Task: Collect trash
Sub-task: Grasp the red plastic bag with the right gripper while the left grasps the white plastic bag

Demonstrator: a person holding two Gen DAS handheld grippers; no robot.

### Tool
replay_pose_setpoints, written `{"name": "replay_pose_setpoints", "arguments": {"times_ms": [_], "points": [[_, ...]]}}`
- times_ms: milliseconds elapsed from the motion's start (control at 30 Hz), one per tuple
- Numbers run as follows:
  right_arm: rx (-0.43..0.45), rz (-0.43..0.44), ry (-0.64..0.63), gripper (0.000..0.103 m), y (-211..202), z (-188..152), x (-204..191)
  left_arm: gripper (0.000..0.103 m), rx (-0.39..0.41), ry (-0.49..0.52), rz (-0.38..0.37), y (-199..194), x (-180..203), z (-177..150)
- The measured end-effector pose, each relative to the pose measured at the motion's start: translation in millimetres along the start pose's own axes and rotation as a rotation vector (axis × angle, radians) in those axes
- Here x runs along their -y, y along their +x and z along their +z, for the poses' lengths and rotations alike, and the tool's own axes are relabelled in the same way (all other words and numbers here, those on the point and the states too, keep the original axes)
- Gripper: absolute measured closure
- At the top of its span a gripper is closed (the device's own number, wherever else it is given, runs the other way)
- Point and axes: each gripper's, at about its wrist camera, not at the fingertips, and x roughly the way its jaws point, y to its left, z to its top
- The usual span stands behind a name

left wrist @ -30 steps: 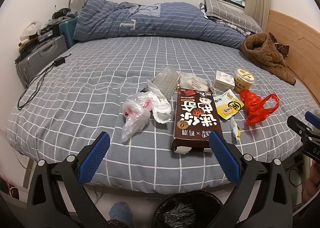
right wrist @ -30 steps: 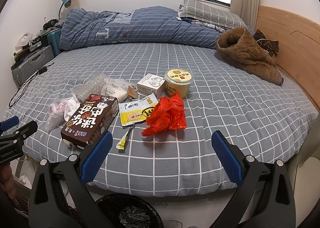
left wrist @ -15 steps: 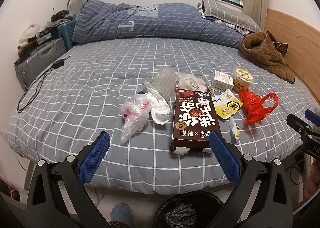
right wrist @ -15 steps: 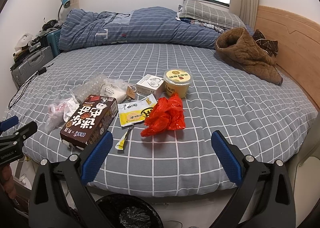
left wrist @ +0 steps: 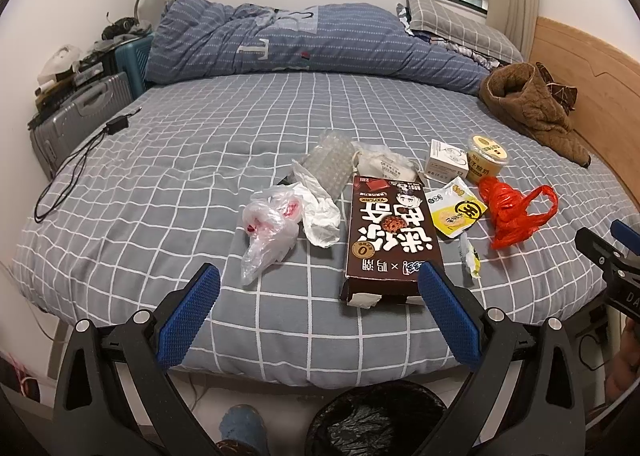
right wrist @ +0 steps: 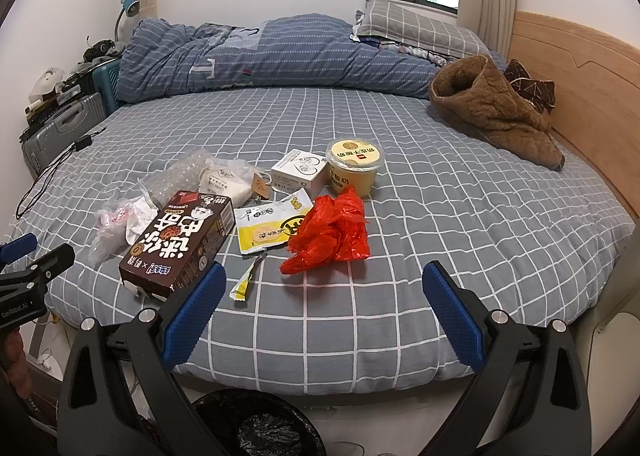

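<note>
Trash lies in a row on the grey checked bed (left wrist: 180, 184): a clear plastic bag (left wrist: 268, 228), white tissue (left wrist: 320, 212), bubble wrap (left wrist: 330, 160), a brown snack box (left wrist: 390, 236) (right wrist: 180, 244), a yellow wrapper (left wrist: 454, 212) (right wrist: 268, 230), a red plastic bag (left wrist: 514, 212) (right wrist: 332, 236), a small white box (right wrist: 298, 174) and a yellow cup (right wrist: 354, 166). My left gripper (left wrist: 318, 316) hangs open over the bed's near edge, below the clear bag and the box. My right gripper (right wrist: 324, 316) is open too, just short of the red bag. Neither holds anything.
A black-lined bin (left wrist: 376, 422) (right wrist: 260, 426) stands on the floor under both grippers. A brown jacket (right wrist: 496, 112) lies by the wooden headboard (right wrist: 580, 96), a rolled blue duvet (left wrist: 312, 44) at the far side. Suitcases (left wrist: 80, 116) and a charger cable (left wrist: 72, 172) sit left.
Both cameras have crept slightly forward and tilted a little; the trash sits marginally lower in view. Nothing on the bed has been touched.
</note>
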Motion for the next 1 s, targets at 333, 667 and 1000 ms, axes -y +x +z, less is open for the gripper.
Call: {"name": "replay_pose_setpoints", "arguments": {"times_ms": [333, 667, 1000], "points": [[-0.032, -0.011, 0.007, 0.008, 33.6, 12.4, 6.9, 0.006, -0.037, -0.007, 0.046, 33.0, -15.3, 10.7], [-0.085, -0.016, -0.009, 0.012, 90.1, 24.0, 8.4, 0.007, -0.118, -0.042, 0.079, 83.7, -37.3, 19.0], [-0.146, -0.016, 0.006, 0.02, 134.6, 26.5, 14.7, 0.019, -0.18, -0.043, 0.082, 122.3, -44.0, 22.2]]}}
